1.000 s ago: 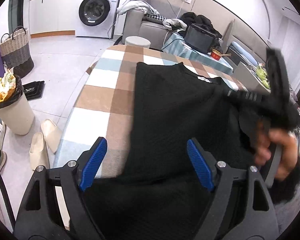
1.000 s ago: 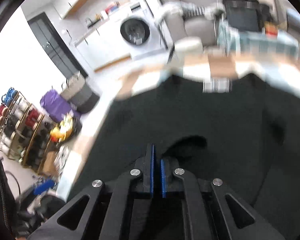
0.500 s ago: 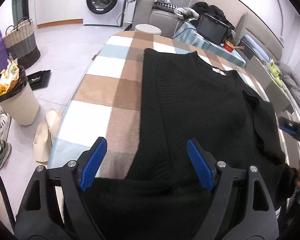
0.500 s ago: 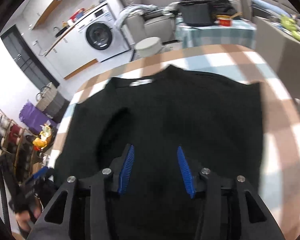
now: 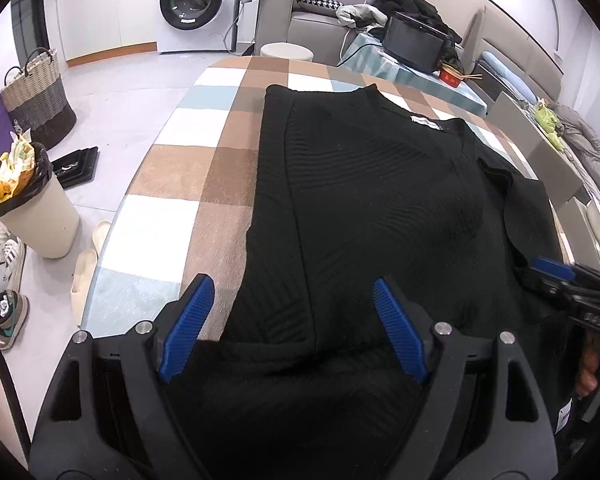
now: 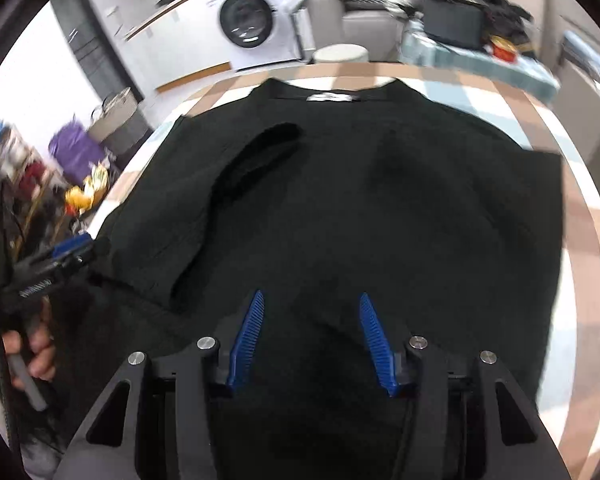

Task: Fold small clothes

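A black knit sweater (image 5: 380, 200) lies flat on the checked tablecloth (image 5: 172, 168), its white neck label (image 5: 424, 122) at the far end. A sleeve (image 6: 240, 172) lies folded across the body. My left gripper (image 5: 292, 284) hovers open over the sweater's near left part, with nothing between its blue pads. My right gripper (image 6: 311, 295) is open above the sweater (image 6: 380, 220) near its hem, holding nothing. Each gripper shows at the edge of the other's view: the right gripper (image 5: 556, 272) and the left gripper (image 6: 72, 248), each held by a hand.
Left of the table stand a full waste bin (image 5: 32, 208), a woven basket (image 5: 36, 96), slippers (image 5: 88, 272) and shoes. Beyond the far edge are a round stool (image 5: 286, 50), a washing machine (image 5: 192, 0), a sofa and a side table with a black box (image 5: 414, 46).
My right gripper opened and let go of the black fabric, then drew back to the sweater's near right side. The sleeve now lies on the body. My left gripper edged forward and stayed open.
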The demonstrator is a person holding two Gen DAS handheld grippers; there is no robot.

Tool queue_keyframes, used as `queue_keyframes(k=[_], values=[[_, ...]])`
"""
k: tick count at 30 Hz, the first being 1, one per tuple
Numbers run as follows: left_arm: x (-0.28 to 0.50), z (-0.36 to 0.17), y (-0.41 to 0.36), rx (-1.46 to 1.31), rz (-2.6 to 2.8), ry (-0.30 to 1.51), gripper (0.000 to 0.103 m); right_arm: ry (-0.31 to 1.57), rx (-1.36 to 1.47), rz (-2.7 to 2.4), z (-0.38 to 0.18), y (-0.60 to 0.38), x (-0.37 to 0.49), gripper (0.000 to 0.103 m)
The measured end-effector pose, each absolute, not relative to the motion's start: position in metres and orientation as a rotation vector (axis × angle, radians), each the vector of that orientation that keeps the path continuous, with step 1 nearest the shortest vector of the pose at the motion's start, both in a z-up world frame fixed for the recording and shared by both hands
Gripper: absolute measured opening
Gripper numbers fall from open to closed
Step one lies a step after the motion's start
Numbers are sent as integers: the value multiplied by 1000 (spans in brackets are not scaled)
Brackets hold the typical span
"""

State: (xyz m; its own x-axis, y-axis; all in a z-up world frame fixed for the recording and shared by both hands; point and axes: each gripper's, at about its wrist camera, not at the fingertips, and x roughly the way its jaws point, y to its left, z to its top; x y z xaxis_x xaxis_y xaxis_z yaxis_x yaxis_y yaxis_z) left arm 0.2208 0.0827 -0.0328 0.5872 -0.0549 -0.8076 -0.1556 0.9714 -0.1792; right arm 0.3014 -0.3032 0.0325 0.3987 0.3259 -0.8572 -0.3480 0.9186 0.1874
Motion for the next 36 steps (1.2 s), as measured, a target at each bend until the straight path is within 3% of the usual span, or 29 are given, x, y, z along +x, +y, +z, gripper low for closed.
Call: queue_keyframes(k=[1, 2, 3, 5, 8, 10, 12, 14, 19, 20, 21, 22, 23, 24, 25, 26, 29, 36], values=[[219, -34, 84, -240, 62, 946, 80, 1077, -57, 410, 28, -298, 303, 45], [218, -34, 86, -240, 63, 948, 80, 1082, -86, 388, 24, -295, 303, 26], [217, -35, 86, -241, 62, 950, 80, 1086, -114, 371, 20, -293, 303, 18], [216, -37, 88, -246, 63, 954, 80, 1072, -126, 372, 20, -293, 300, 10], [217, -39, 89, -249, 61, 955, 80, 1083, -87, 531, 29, -294, 285, 10], [219, -41, 90, -249, 55, 960, 80, 1091, -107, 535, 35, -297, 277, 15], [222, -42, 91, -253, 57, 962, 80, 1079, -46, 558, 45, -310, 272, 34], [226, -45, 92, -261, 53, 971, 80, 1037, 7, 512, 59, -331, 269, 45], [238, -54, 95, -274, 53, 993, 78, 1029, 42, 256, 65, -387, 279, 45], [238, -54, 96, -278, 52, 982, 70, 1046, 45, 214, 60, -394, 281, 45], [238, -53, 96, -281, 40, 973, 51, 1062, 61, 196, 55, -401, 285, 45], [239, -54, 96, -275, 27, 973, 42, 1092, 92, 199, 47, -407, 289, 45], [240, -54, 96, -269, 24, 977, 27, 1106, 108, 200, 43, -409, 291, 45], [241, -54, 96, -271, 18, 978, 20, 1123, 116, 194, 37, -411, 294, 45], [242, -55, 97, -286, 4, 975, 18, 1131, 111, 187, 34, -412, 295, 44], [242, -55, 98, -293, 1, 972, 16, 1132, 97, 186, 31, -411, 296, 35], [246, -55, 97, -292, 1, 972, 14, 1095, 74, 219, 31, -409, 294, 0], [272, -52, 95, -285, 24, 970, 13, 1055, 73, 103, 29, -426, 323, 0]])
